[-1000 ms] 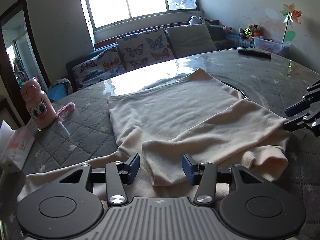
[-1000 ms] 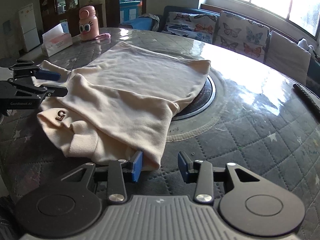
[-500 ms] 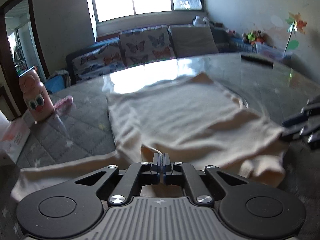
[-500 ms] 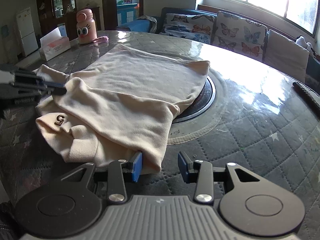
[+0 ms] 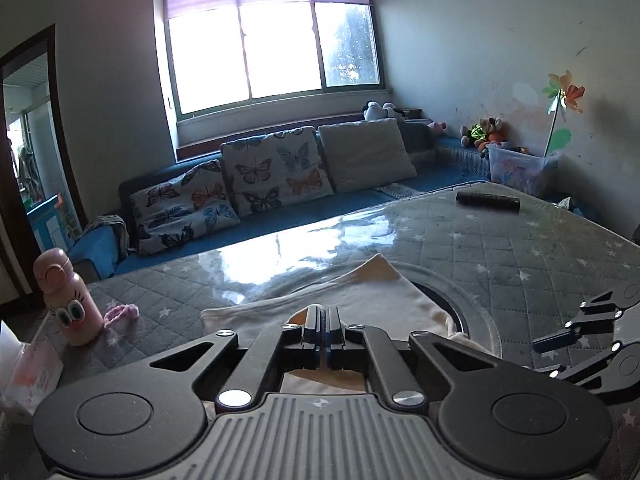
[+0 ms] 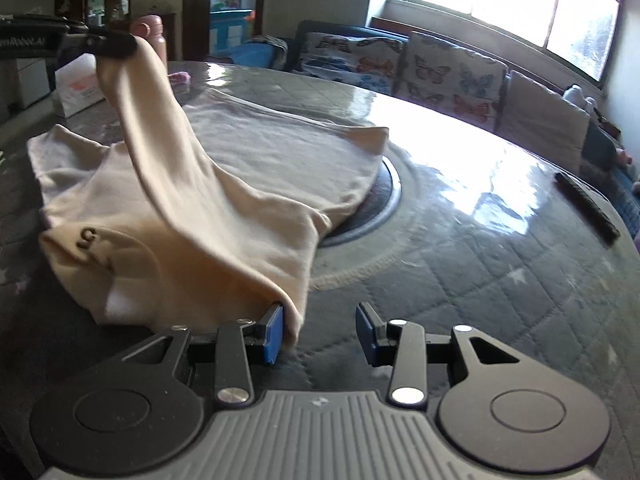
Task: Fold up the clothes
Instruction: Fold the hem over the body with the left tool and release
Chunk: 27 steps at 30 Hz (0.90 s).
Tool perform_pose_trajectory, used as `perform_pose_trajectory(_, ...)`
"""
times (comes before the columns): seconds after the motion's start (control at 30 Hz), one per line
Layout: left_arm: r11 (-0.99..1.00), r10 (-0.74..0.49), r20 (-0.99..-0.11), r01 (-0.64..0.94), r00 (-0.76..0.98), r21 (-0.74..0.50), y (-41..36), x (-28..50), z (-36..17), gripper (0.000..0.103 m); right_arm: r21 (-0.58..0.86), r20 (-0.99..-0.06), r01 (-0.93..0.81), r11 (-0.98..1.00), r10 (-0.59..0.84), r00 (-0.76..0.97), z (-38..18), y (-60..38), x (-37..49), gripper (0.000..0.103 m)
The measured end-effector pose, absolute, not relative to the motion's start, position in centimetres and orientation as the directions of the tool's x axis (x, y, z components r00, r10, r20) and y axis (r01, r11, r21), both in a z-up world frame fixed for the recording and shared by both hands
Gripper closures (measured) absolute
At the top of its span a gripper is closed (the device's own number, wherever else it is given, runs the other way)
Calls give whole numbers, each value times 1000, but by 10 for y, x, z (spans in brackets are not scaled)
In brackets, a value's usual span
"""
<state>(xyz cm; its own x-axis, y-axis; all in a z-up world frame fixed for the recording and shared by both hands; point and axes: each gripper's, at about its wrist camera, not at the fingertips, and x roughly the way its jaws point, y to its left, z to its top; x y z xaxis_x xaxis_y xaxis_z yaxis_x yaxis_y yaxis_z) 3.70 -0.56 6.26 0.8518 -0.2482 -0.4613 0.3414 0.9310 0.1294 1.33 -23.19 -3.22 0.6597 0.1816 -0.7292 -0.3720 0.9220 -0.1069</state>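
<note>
A cream garment (image 6: 248, 184) lies partly folded on the round quilted table (image 6: 500, 264); a small "5" mark (image 6: 87, 237) shows near its left fold. My left gripper (image 5: 323, 338) is shut on a corner of the garment and holds it high; in the right wrist view it (image 6: 116, 45) lifts the cloth into a tall peak at upper left. My right gripper (image 6: 318, 332) is open, low at the table, its left finger touching the garment's near edge. It also shows at the right of the left wrist view (image 5: 576, 332).
A pink cartoon bottle (image 5: 66, 300), a pink cloth scrap (image 5: 122, 314) and a tissue box (image 6: 78, 86) stand at the table's left. A black remote (image 5: 488, 201) lies at the far edge. A dark round inset (image 6: 380, 200) sits mid-table. A sofa with butterfly cushions (image 5: 276, 168) is behind.
My left gripper closed on the garment's corner and raised it well above the table, pulling the cloth into a peak. My right gripper stayed open at the near edge.
</note>
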Motion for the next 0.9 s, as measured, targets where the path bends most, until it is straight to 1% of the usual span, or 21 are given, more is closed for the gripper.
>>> perform_pose_trajectory(0.1,935,-234,-496,333,836,121,4,33,49,101,-93,-734,-359,929,180,655,-33,-240,11,64)
perform_pose_trajectory(0.3,943,-191,-602,315,775,106,28,23,7,100,-90,-748,-370,925,183,639,-30,-243,7,64)
perform_pose_trajectory(0.4,939,-175,-629,320,757,123,31,17,-6,97,-67,-754,-384,921,205,624,-22,-245,7,65)
perform_pose_trajectory(0.5,934,-162,-645,327,747,143,36,11,-13,96,-32,-749,-397,917,241,618,-11,-246,8,65)
perform_pose_trajectory(0.57,937,-153,-643,316,750,146,40,9,-11,96,-14,-737,-406,914,265,622,-3,-244,12,69)
perform_pose_trajectory(0.6,941,-151,-638,308,755,142,42,10,-9,96,-6,-732,-412,911,277,623,0,-241,15,74)
perform_pose_trajectory(0.63,944,-151,-633,301,759,136,43,10,-6,96,4,-726,-420,907,291,623,2,-238,20,75)
perform_pose_trajectory(0.67,946,-159,-627,300,763,125,43,12,-4,96,11,-720,-427,904,304,624,3,-234,24,75)
perform_pose_trajectory(0.73,949,-174,-614,298,770,105,43,15,2,96,16,-714,-443,896,321,622,1,-225,36,81)
perform_pose_trajectory(0.83,944,-205,-609,319,766,84,35,20,1,96,17,-713,-460,888,333,617,-5,-212,54,85)
perform_pose_trajectory(0.9,942,-213,-621,327,755,74,31,25,-6,96,15,-718,-461,887,330,613,-10,-206,64,85)
